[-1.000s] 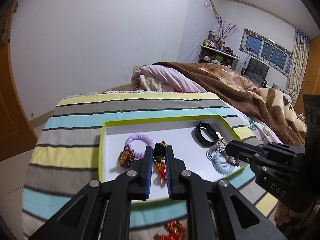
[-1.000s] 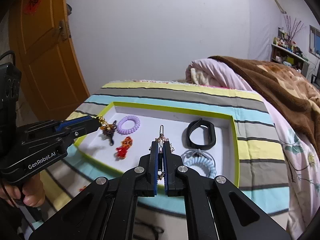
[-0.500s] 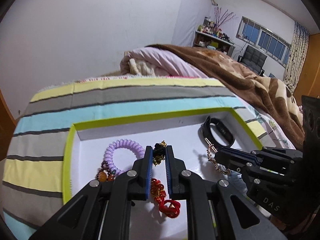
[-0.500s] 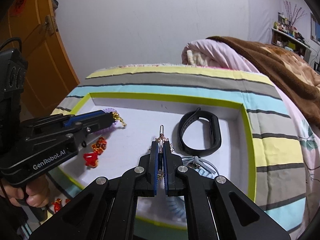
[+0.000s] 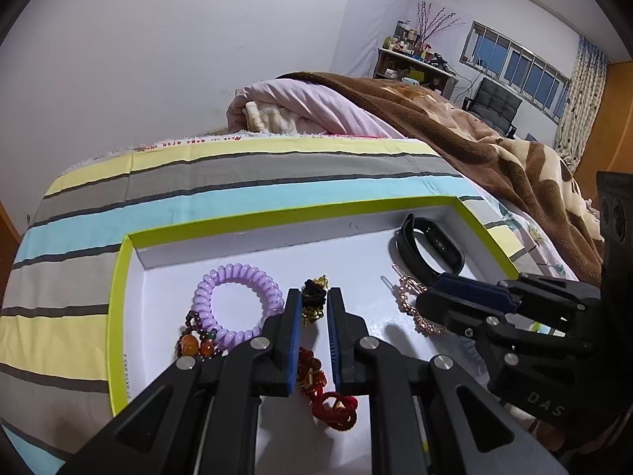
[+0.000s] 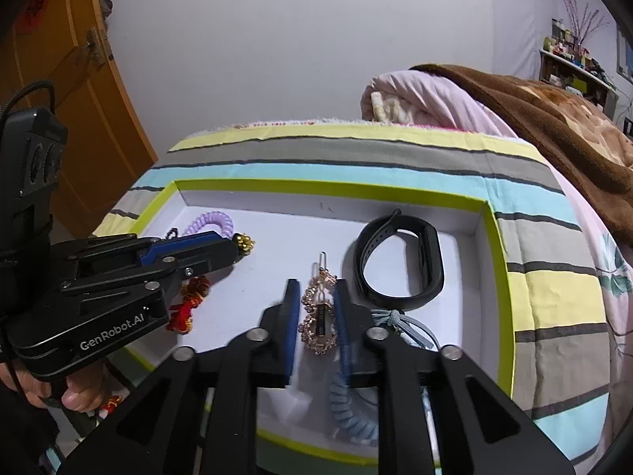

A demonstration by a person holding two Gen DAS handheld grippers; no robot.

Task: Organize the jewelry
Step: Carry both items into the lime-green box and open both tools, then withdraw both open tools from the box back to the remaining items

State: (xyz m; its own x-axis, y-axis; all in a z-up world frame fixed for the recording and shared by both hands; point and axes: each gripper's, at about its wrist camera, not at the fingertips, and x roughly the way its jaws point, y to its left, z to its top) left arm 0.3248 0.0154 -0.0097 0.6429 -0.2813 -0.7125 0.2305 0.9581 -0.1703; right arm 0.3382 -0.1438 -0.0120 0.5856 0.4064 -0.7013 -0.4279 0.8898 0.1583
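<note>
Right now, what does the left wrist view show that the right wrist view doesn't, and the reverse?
Left wrist only: the beaded bracelet beside the purple coil tie, and the whole red knot charm that the left gripper is shut on.

Right wrist only: the blue coil tie and the person's hand.

Both: the green-rimmed tray, the black wristband, and the gold hair clip lying between the opening jaws of the right gripper.
</note>
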